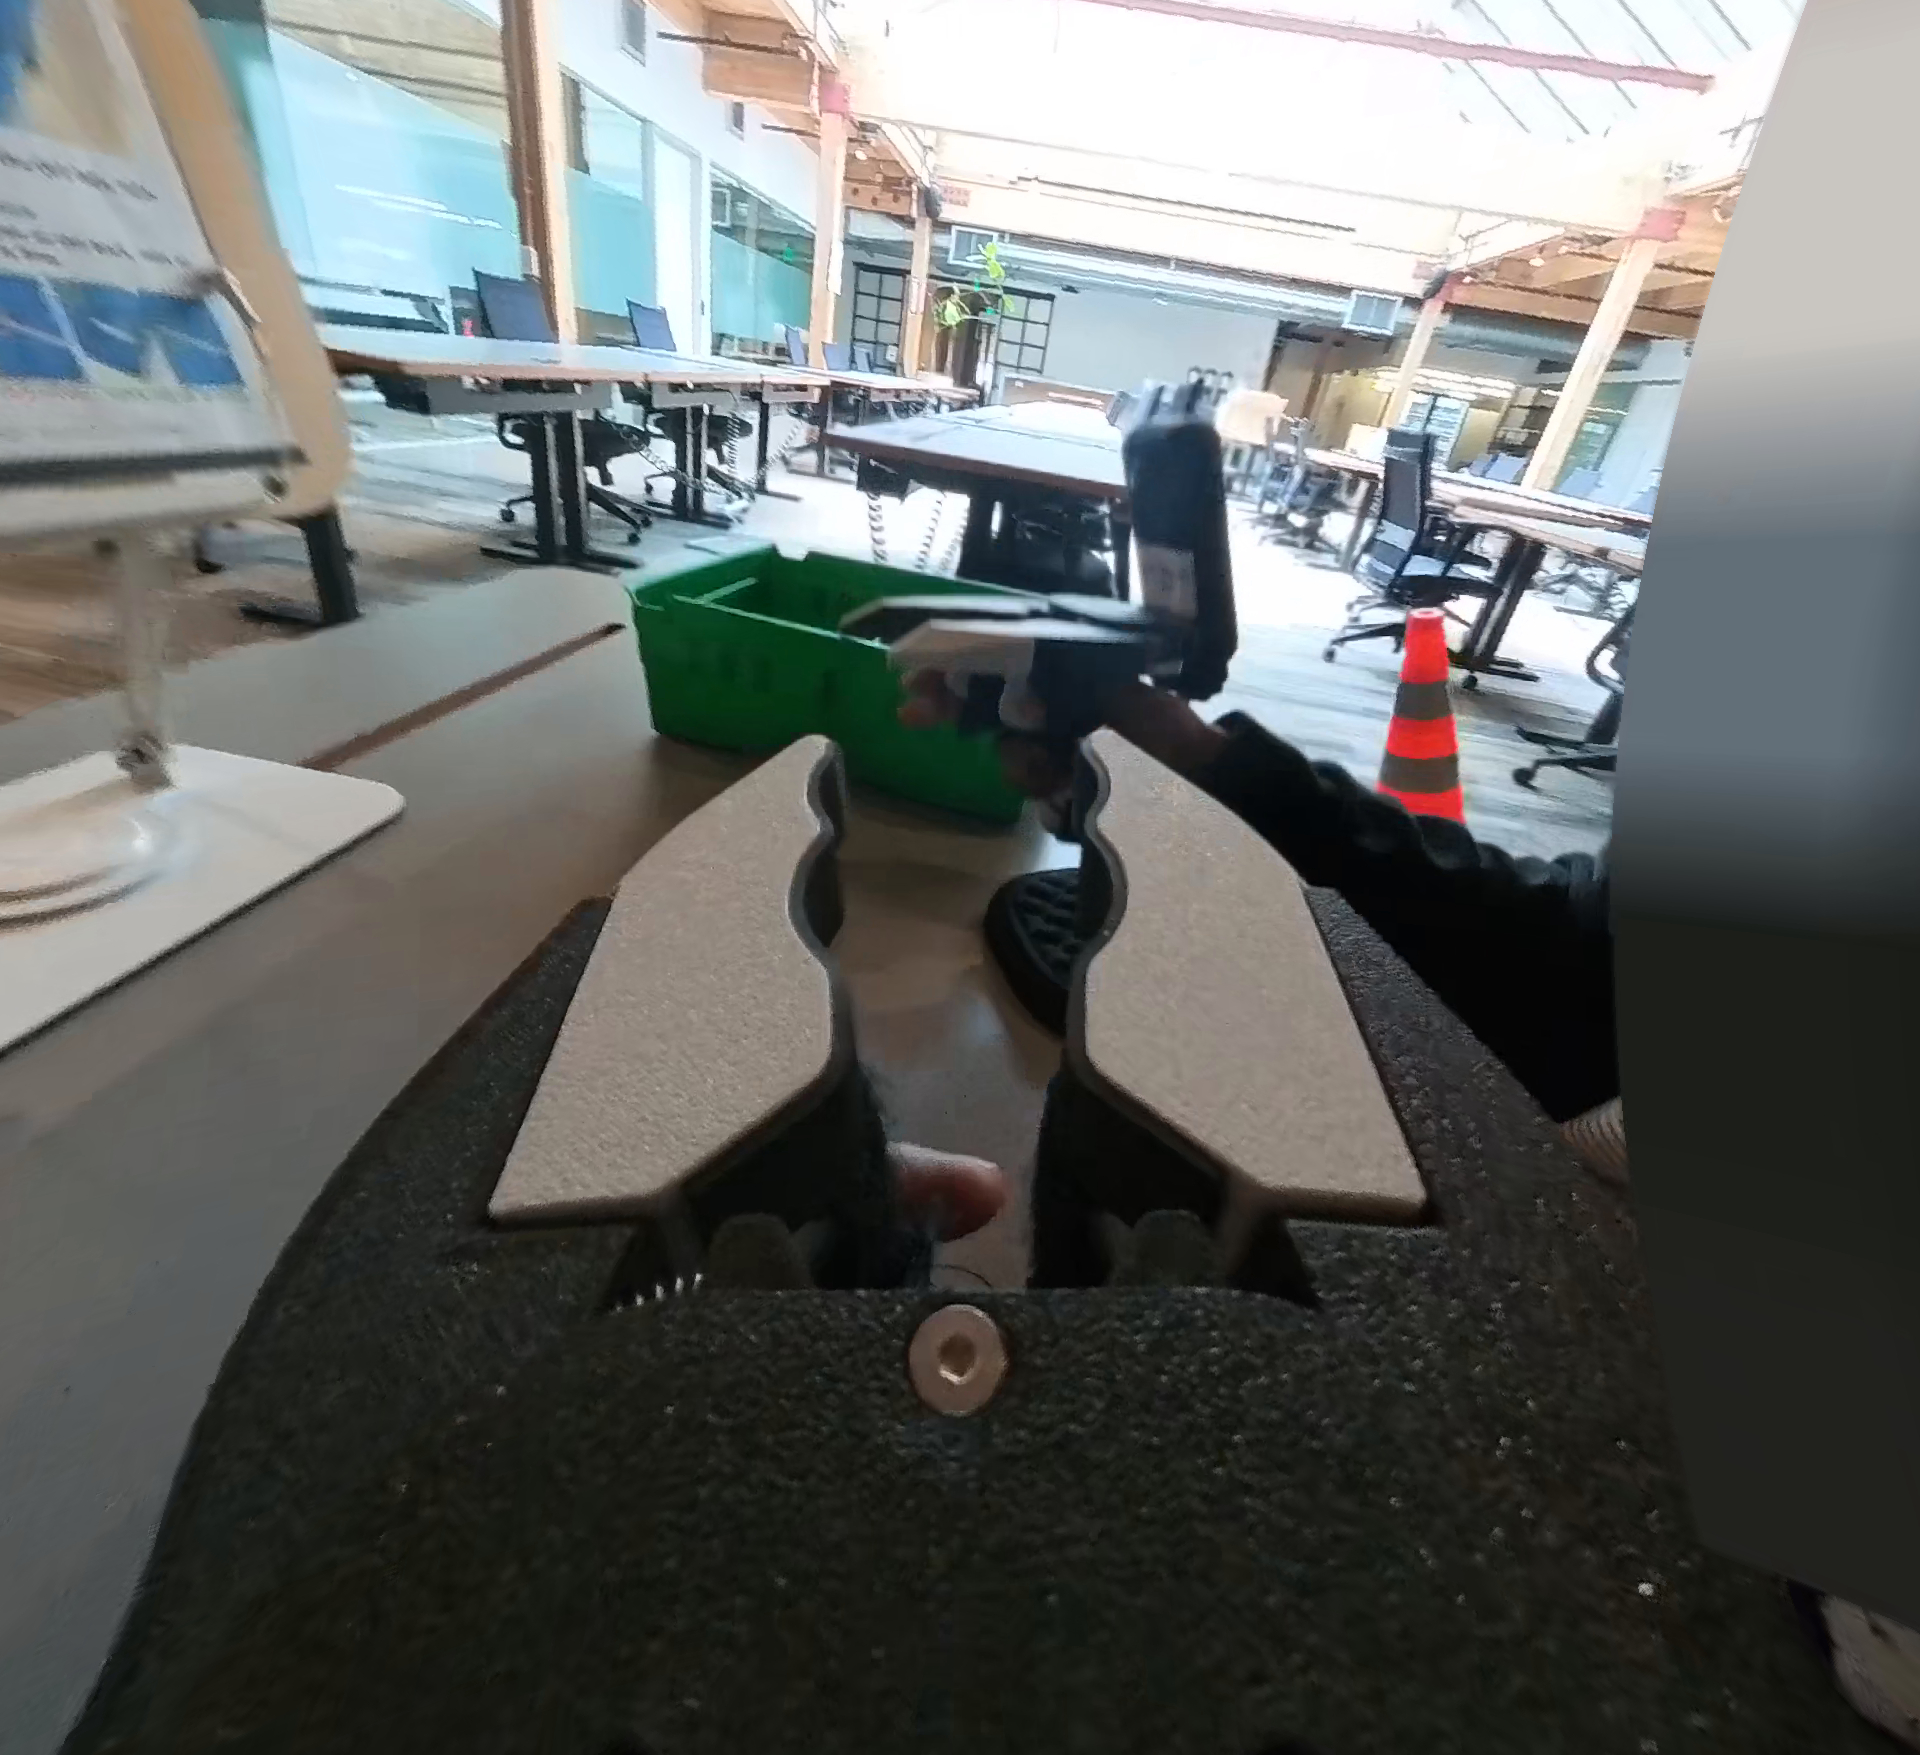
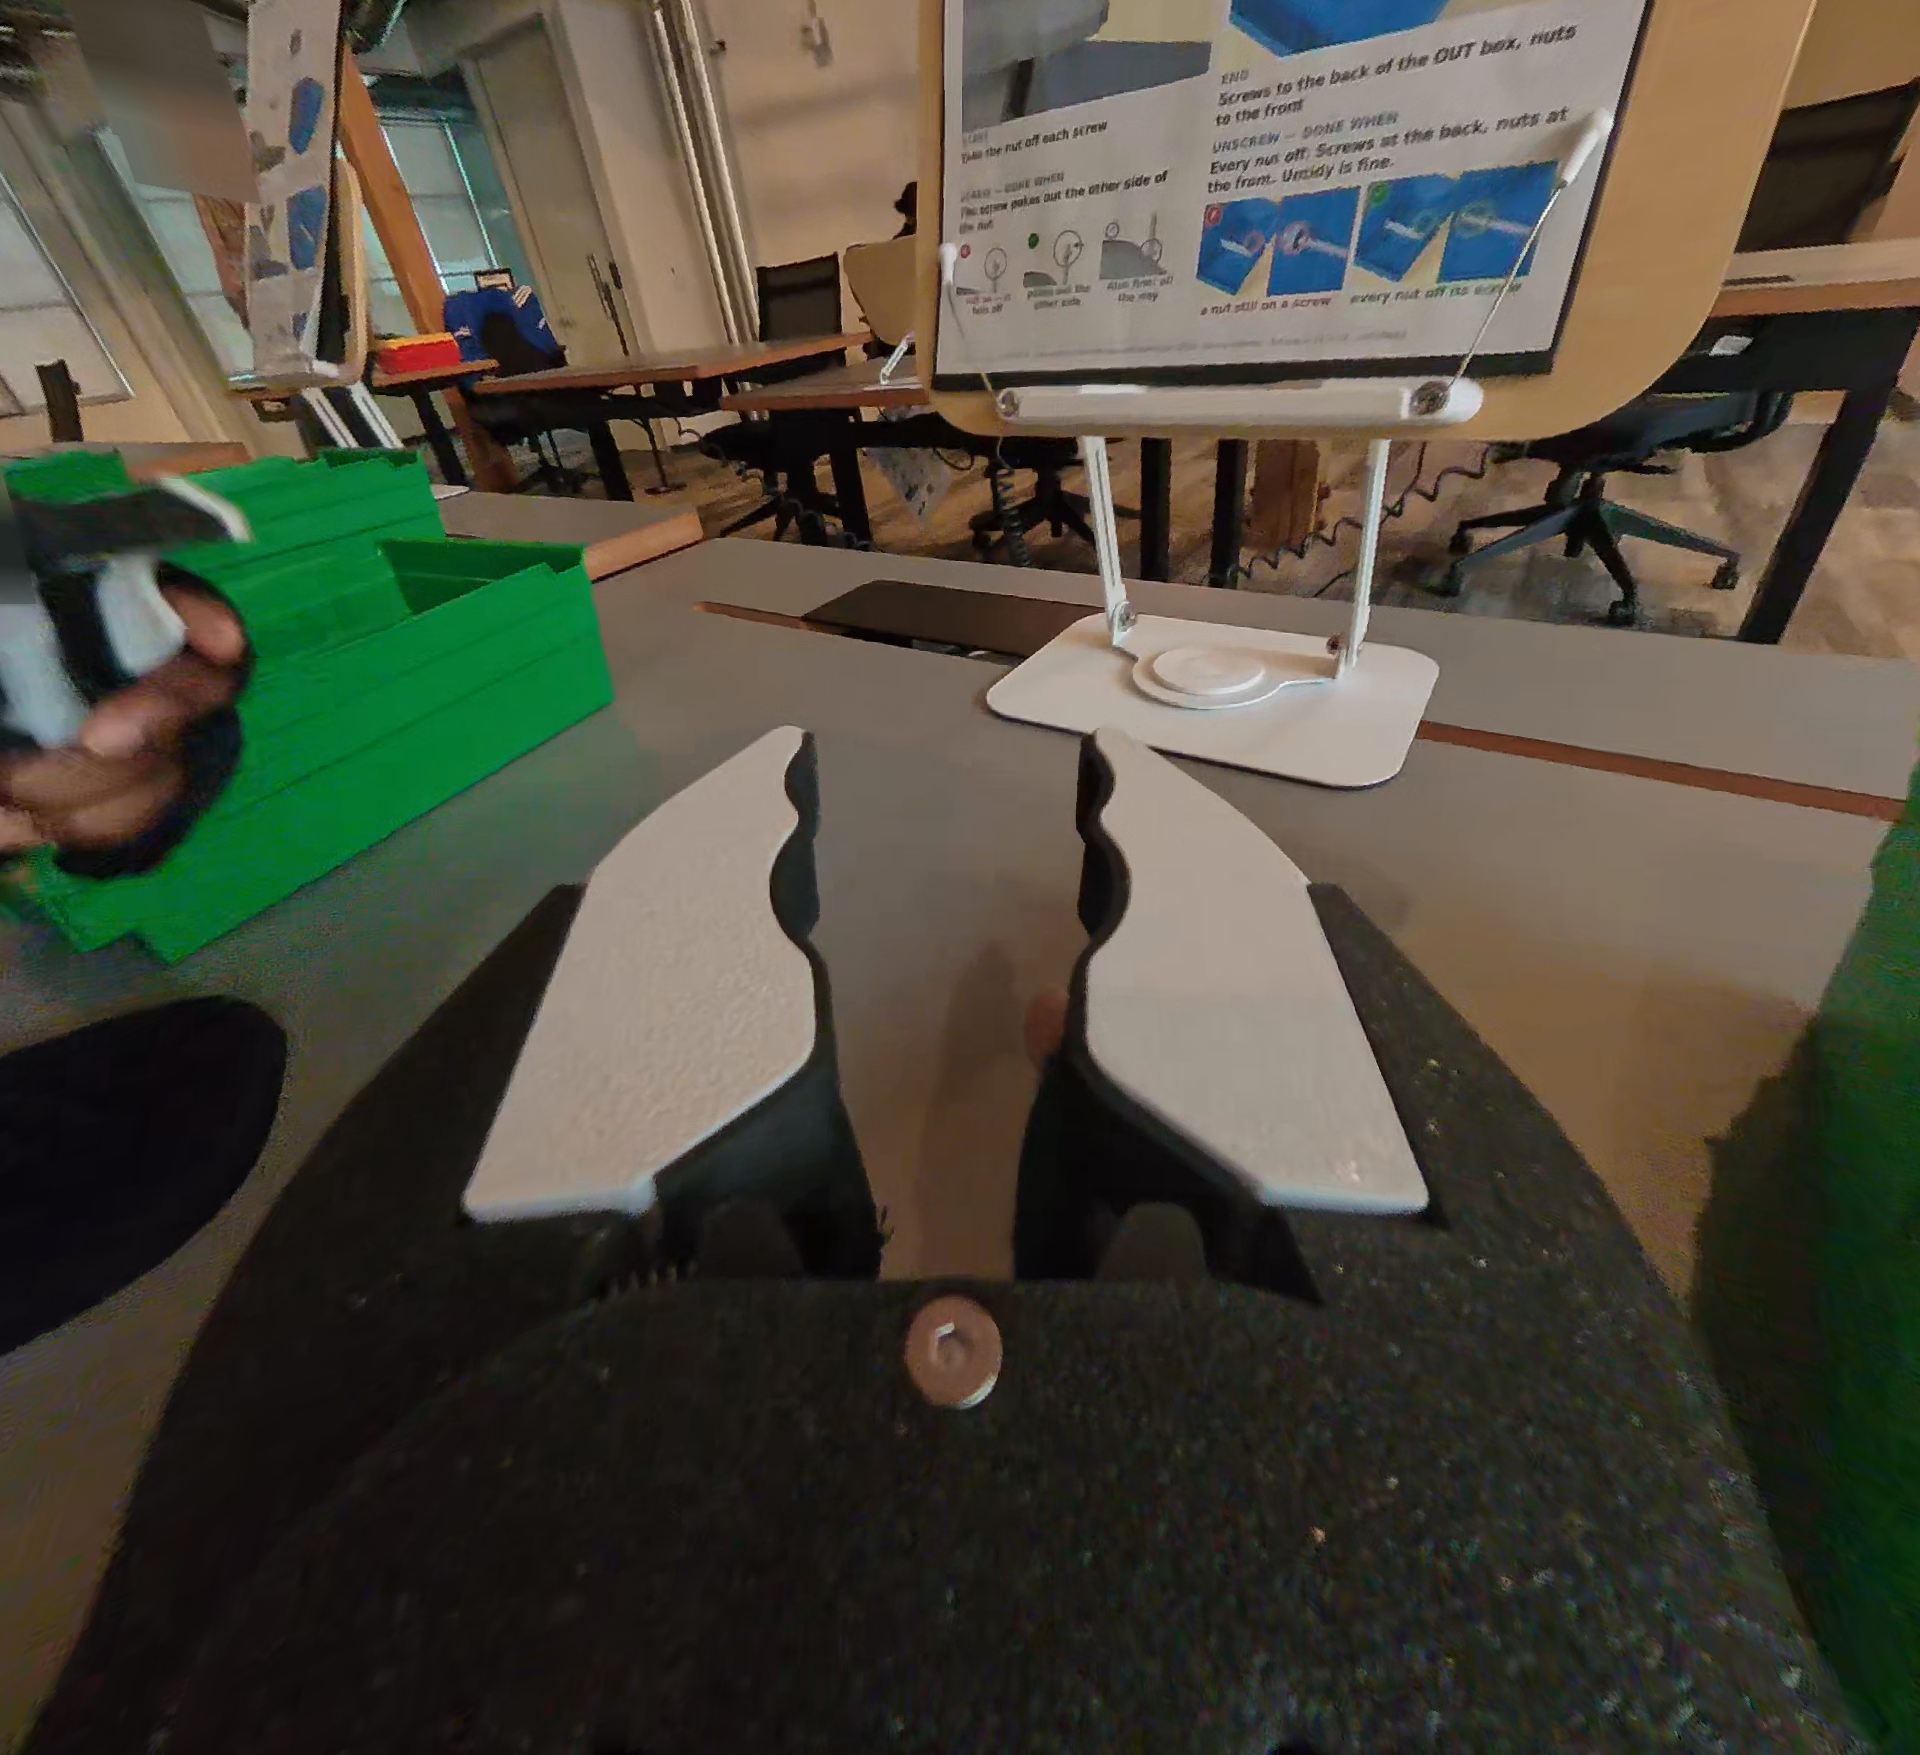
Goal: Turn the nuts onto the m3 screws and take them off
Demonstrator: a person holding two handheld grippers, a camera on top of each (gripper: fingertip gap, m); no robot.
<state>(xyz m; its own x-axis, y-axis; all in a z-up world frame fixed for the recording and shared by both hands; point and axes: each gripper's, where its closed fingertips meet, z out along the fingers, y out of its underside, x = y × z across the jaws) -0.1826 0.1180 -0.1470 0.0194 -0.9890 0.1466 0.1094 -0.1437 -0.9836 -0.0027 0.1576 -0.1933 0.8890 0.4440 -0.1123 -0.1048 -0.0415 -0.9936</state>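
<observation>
Grey table (image 2: 935,666) bears a green, compartmented plastic bin (image 2: 416,666).

The bin (image 2: 416,666) sits left of the stand (image 2: 1216,697) on the table (image 2: 831,666).

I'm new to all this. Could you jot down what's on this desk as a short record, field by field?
Surface: grey table
Left gripper: open, nothing between its fingers
Right gripper: open, nothing between its fingers, bare table beyond
Container: green bin with a divider inside, standing on the table
Second green bin: only an edge shows at the right
Instruction sheet: printed page on a white stand
Black round pad: lying on the table
Nuts and screws: none visible
Background: office desks, chairs, an orange cone
</observation>
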